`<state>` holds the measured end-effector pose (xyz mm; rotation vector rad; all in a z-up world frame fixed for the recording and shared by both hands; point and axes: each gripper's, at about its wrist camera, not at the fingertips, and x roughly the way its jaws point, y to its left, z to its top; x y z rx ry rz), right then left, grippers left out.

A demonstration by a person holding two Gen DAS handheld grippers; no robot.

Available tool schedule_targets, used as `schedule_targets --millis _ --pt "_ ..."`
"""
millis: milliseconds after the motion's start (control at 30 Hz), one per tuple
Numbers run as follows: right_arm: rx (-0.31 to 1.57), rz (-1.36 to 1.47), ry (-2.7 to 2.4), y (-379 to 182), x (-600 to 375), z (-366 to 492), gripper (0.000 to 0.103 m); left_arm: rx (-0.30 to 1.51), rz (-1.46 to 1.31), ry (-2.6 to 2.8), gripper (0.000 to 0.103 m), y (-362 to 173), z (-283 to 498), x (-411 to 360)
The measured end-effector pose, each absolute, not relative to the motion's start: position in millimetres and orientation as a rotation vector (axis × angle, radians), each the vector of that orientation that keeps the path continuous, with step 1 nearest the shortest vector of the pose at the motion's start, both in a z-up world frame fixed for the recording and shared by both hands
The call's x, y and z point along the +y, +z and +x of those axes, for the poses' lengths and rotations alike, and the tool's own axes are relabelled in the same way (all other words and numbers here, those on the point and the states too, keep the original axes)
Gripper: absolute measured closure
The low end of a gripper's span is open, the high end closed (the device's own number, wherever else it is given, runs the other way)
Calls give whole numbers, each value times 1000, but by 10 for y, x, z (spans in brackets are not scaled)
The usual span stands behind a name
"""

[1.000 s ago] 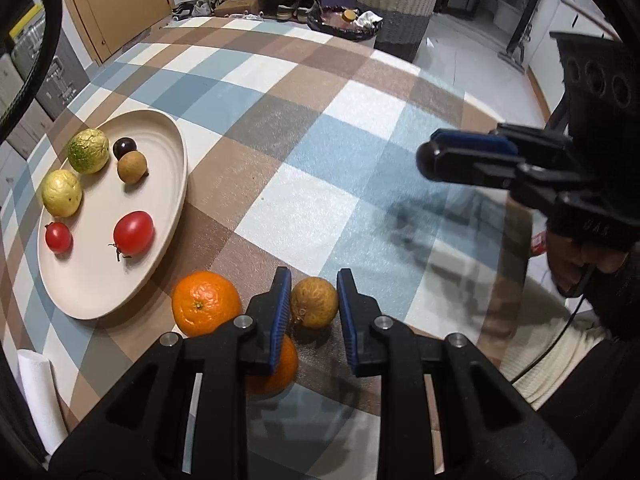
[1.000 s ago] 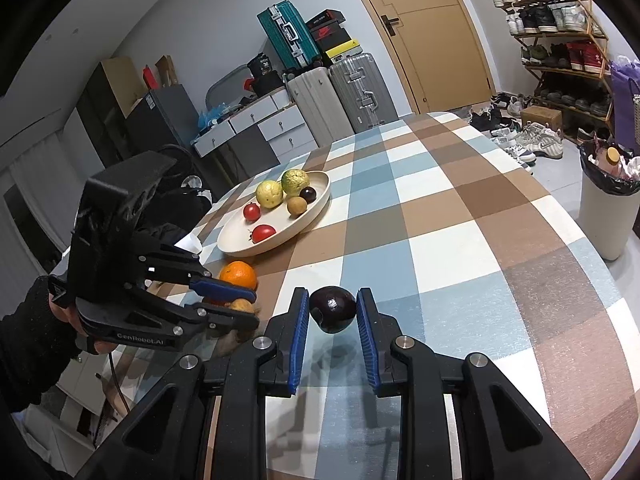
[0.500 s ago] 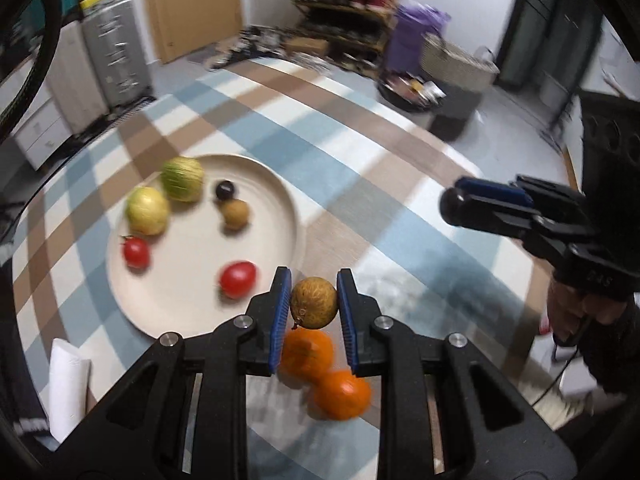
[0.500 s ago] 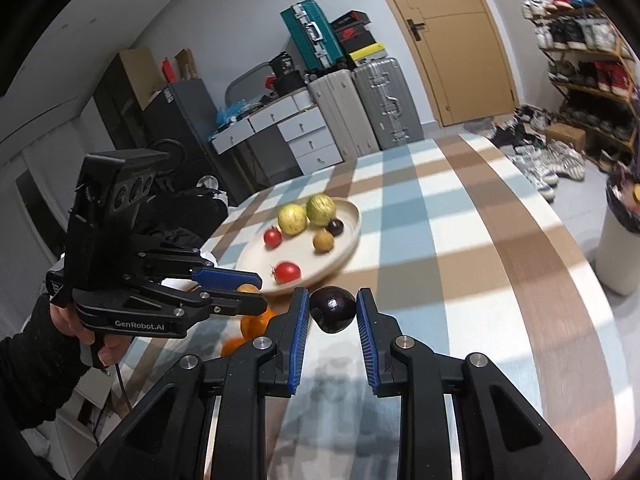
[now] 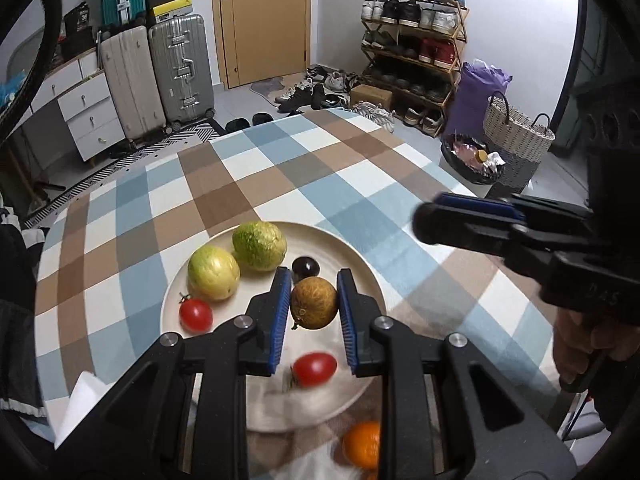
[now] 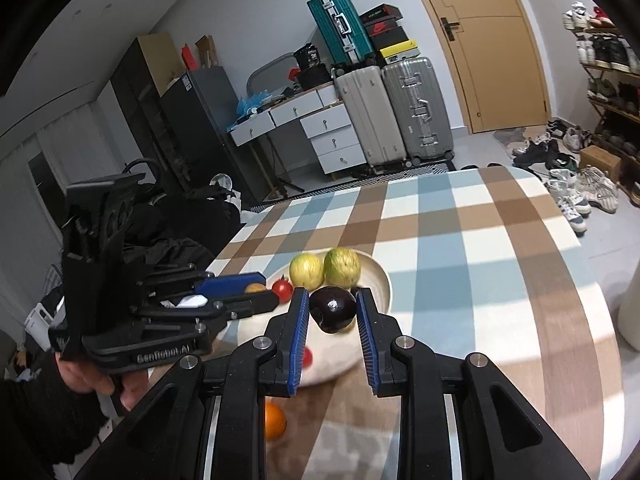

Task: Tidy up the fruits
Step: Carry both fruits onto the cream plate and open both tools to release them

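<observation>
My left gripper (image 5: 313, 304) is shut on a brown-yellow round fruit (image 5: 314, 307) and holds it above the cream plate (image 5: 362, 264). On the plate lie two green-yellow guavas (image 5: 214, 273), a small dark fruit (image 5: 305, 267) and two red tomatoes (image 5: 195, 314). My right gripper (image 6: 333, 312) is shut on a dark purple fruit (image 6: 333, 309), above the plate's (image 6: 380, 280) near edge. An orange (image 5: 360, 444) lies on the checked tablecloth in front of the plate. The left gripper also shows in the right wrist view (image 6: 236, 294).
The table (image 6: 460, 248) has a blue, brown and white checked cloth. A white cloth (image 5: 76, 400) lies at the table's left front. Suitcases (image 5: 156, 76), a drawer unit, a shoe rack (image 5: 412, 40) and a wicker basket (image 5: 516, 136) stand on the floor beyond.
Both grippers have lifted their fruits and moved over the plate. The oranges, once beside the left gripper, now lie below and behind it.
</observation>
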<state>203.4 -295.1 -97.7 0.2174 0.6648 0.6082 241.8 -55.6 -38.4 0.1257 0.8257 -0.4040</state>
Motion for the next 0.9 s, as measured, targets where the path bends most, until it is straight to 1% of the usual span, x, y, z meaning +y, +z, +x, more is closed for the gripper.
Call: schedule_targets --millis 200,433,667,900 --pt "707 208 612 -1060 -2817 2529 78 819 23 -389 82 -584 2694 -489" --pt "774 201 621 -1318 -2648 2959 78 823 -57 -350 82 -815 2885 -346" --pt "802 199 630 -1507 -2541 3121 78 815 -74 -336 82 -942 2953 -333" --pt "821 189 624 -1633 -2479 3202 78 845 -70 -332 82 -1083 3015 -349"
